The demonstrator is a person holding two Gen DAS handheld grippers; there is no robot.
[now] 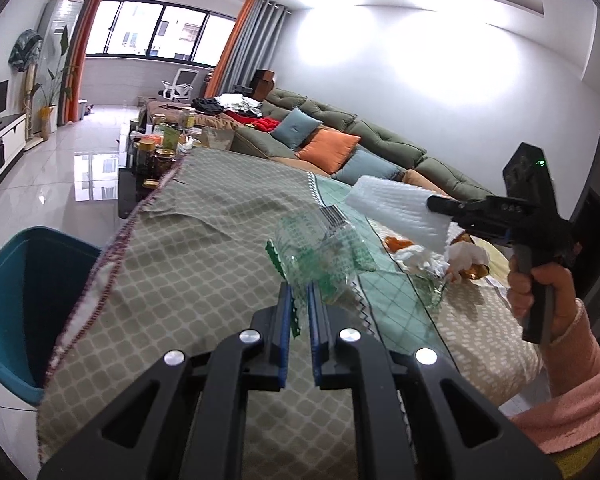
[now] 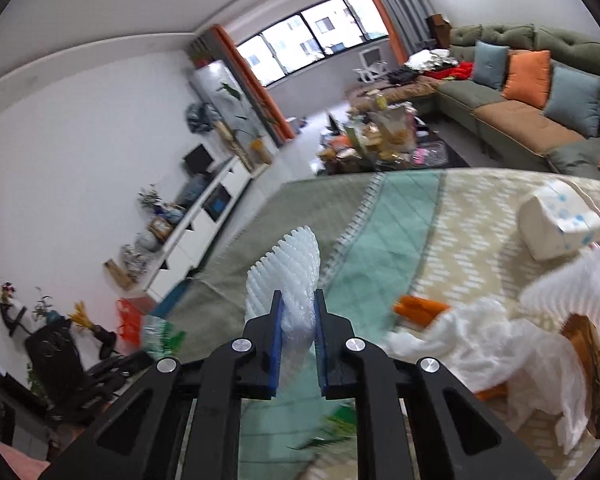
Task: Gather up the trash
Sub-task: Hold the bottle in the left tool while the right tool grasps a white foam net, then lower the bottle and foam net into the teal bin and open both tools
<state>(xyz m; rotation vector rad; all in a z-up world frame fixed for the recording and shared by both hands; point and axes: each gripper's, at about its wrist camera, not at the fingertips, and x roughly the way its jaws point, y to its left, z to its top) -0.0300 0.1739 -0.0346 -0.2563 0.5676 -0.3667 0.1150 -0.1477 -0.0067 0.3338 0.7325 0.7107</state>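
My left gripper (image 1: pixel 299 294) is shut on a clear plastic wrapper with green print (image 1: pixel 324 252), lifted above the cloth-covered table (image 1: pixel 188 248). To its right a hand in a pink sleeve (image 1: pixel 540 284) carries my right gripper (image 1: pixel 434 203), shut on a white foam net sleeve (image 1: pixel 396 212). In the right wrist view that foam sleeve (image 2: pixel 288 272) stands up between the pads of my right gripper (image 2: pixel 298 320), which pinch its lower end. A pile of white crumpled tissue (image 2: pixel 484 340), orange peel (image 2: pixel 420 306) and a brown piece (image 2: pixel 588 356) lies on the table at right.
A blue bin (image 1: pixel 24 296) stands on the floor at the table's left edge. A white tissue pack (image 2: pixel 560 224) lies on the table's far right. A sofa (image 1: pixel 340 132) with cushions runs behind, and a cluttered low table (image 1: pixel 160 148) stands beyond the far end.
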